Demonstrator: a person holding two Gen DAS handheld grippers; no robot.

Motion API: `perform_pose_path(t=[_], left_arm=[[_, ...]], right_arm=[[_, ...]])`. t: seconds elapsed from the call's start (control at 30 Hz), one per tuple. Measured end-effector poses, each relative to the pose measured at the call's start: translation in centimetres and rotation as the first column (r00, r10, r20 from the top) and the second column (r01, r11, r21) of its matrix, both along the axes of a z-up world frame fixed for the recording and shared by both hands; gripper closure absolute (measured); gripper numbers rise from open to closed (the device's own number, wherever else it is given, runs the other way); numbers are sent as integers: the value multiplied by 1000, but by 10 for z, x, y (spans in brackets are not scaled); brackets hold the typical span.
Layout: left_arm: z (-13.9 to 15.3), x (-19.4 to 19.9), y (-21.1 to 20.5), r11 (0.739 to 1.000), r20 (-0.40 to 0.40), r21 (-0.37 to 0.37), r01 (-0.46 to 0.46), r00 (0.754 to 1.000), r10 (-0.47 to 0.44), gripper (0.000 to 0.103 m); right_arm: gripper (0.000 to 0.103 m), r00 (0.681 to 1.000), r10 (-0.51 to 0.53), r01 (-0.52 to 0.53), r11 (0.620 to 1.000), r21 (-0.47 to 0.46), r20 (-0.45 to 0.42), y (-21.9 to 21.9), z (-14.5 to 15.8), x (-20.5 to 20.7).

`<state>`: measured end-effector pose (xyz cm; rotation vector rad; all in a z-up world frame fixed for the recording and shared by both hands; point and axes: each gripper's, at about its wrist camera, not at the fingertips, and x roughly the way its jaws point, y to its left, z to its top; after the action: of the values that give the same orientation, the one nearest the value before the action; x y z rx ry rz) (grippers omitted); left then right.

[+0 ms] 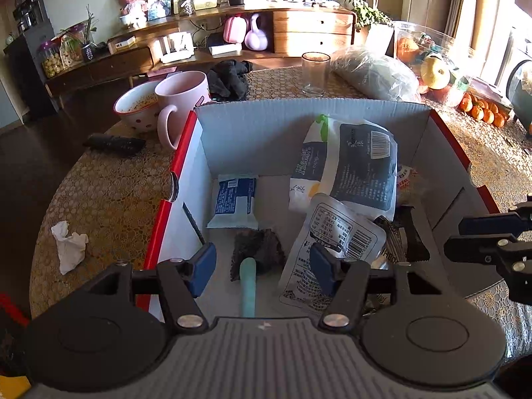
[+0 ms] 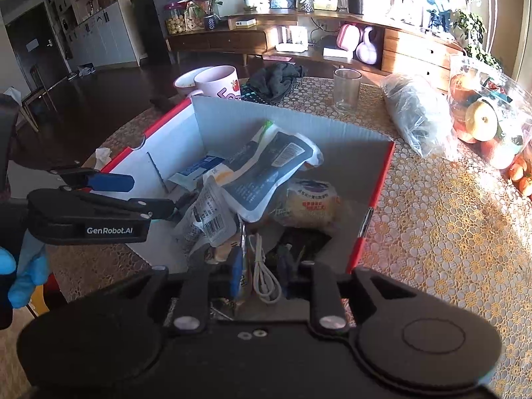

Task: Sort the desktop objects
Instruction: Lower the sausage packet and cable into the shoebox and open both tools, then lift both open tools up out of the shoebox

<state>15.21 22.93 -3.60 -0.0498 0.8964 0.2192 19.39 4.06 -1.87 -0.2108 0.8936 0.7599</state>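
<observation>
A cardboard box [image 1: 186, 146] [image 2: 375, 179], red outside and white inside, holds several snack packets: a grey-white one [image 1: 359, 166] [image 2: 266, 173], a barcode pouch [image 1: 332, 232] [image 2: 206, 219] and a blue one [image 1: 234, 199]. My left gripper [image 1: 262, 266] [image 2: 146, 193] stands open over the box's near left. A teal-handled black brush [image 1: 248, 286] lies loose between its blue pads. My right gripper [image 2: 261, 271] [image 1: 462, 236] is low in the near right corner, jaws slightly apart. A white cable [image 2: 264, 282] lies between its fingers, and they do not press it.
Left of the box stand a pink mug [image 1: 183, 96], a dotted bowl [image 1: 136, 106], a black remote [image 1: 114, 143] and a crumpled tissue [image 1: 68, 244]. Behind it are a glass [image 1: 315, 73], a black cloth [image 1: 229, 78], a grey plastic bag [image 1: 375, 73] and bagged fruit [image 1: 432, 66].
</observation>
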Motion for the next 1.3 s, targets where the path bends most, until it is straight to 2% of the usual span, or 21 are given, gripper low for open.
perform_pose_path(t=[0.13, 0.2, 0.33, 0.47, 0.57, 0.77, 0.9, 1.1, 1.3], left_arm=[[2, -4, -1, 999, 10, -36, -7, 1000, 7, 29], [4, -7, -3, 999, 19, -37, -10, 1000, 10, 22], [9, -12, -6, 999, 37, -44, -15, 999, 17, 17], [13, -17, -8, 998, 58, -56, -19, 998, 22, 13], [16, -21, -10, 998, 79, -55, -27, 996, 32, 2], [21, -30, -13, 997, 106, -65, -37, 993, 44, 1], [25, -39, -19, 997, 123, -67, -37, 991, 45, 0], [37, -54, -33, 998, 168, -38, -42, 985, 48, 0], [46, -70, -43, 997, 191, -45, -55, 980, 63, 0]], right_arm=[[70, 1000, 0, 0, 1000, 22, 9, -5, 4, -5], [64, 1000, 0, 0, 999, 34, 15, -8, 6, -7], [56, 1000, -4, 2, 999, 43, 28, -15, 8, -12], [42, 999, -7, 4, 998, 68, 40, -23, 13, -17], [33, 998, -8, 3, 996, 92, 55, -29, 17, -21], [19, 996, -15, 4, 992, 129, 85, -41, 23, -29], [13, 995, -17, 1, 989, 148, 103, -49, 26, -35], [9, 987, -12, -16, 985, 172, 162, -60, 36, -52], [7, 981, -27, -9, 983, 185, 190, -70, 42, -63]])
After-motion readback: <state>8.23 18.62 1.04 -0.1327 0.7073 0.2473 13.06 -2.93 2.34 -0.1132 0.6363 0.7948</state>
